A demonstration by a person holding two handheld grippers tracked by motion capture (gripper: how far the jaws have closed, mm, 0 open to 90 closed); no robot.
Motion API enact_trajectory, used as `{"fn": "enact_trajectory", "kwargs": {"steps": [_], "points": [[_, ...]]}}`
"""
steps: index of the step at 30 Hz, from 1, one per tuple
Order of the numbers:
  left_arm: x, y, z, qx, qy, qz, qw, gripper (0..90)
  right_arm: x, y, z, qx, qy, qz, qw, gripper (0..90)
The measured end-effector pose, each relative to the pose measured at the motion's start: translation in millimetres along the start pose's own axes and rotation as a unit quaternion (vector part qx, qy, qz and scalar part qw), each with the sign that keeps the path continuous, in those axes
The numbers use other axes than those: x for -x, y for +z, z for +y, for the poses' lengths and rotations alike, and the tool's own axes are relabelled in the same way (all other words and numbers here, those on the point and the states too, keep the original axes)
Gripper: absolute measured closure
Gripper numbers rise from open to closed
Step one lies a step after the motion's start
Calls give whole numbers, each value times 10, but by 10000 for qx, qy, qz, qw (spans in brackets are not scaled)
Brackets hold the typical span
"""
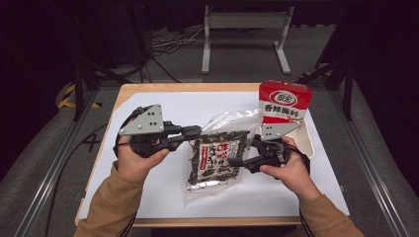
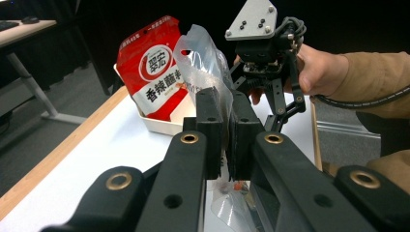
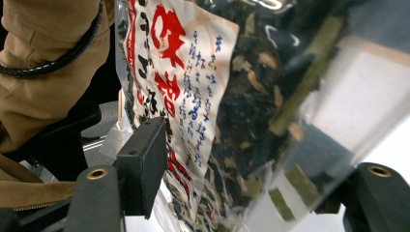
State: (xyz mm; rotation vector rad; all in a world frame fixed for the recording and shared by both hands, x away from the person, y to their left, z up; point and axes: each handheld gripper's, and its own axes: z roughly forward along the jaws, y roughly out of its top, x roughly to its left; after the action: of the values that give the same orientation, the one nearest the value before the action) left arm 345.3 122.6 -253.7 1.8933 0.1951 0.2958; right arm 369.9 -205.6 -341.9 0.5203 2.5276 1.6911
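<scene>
A clear bag of dark dried leaves (image 1: 217, 158) with a white and red label lies slanted on the white sheet at the middle of the table. My left gripper (image 1: 195, 132) is shut on the bag's upper left edge; in the left gripper view the pads (image 2: 226, 104) pinch the thin plastic (image 2: 203, 53). My right gripper (image 1: 237, 162) reaches in from the right at the bag's lower right side. In the right gripper view its jaws (image 3: 256, 183) stand wide apart with the bag (image 3: 227, 96) between them. One pad (image 3: 145, 164) sits beside the label; the other is behind the plastic.
A red packet with white characters (image 1: 285, 101) stands in a white tray (image 1: 309, 140) at the back right, close behind the right hand. The white sheet (image 1: 163, 197) covers most of the wooden table (image 1: 148, 88). Metal frame legs (image 1: 244, 29) and cables lie on the floor beyond.
</scene>
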Motion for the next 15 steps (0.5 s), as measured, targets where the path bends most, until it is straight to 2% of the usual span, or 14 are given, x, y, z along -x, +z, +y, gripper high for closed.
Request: {"fn": "enact_trajectory", "kwargs": {"steps": [3,5,9,15], "points": [[5,8,0,-22,28,26,10000,862,-10,20,12,-9,-93,36,10000,398],[13,4,6,-27,37,18,10000,860,-17,19,21,-101,-77,55,9999,481],[10,-19,6,25,-1,-2,10000,858,-30,-4,35,-251,-332,11,9991,583],[10,-23,8,63,3,6,10000,856,-38,-34,61,-389,-508,-3,9980,647]]}}
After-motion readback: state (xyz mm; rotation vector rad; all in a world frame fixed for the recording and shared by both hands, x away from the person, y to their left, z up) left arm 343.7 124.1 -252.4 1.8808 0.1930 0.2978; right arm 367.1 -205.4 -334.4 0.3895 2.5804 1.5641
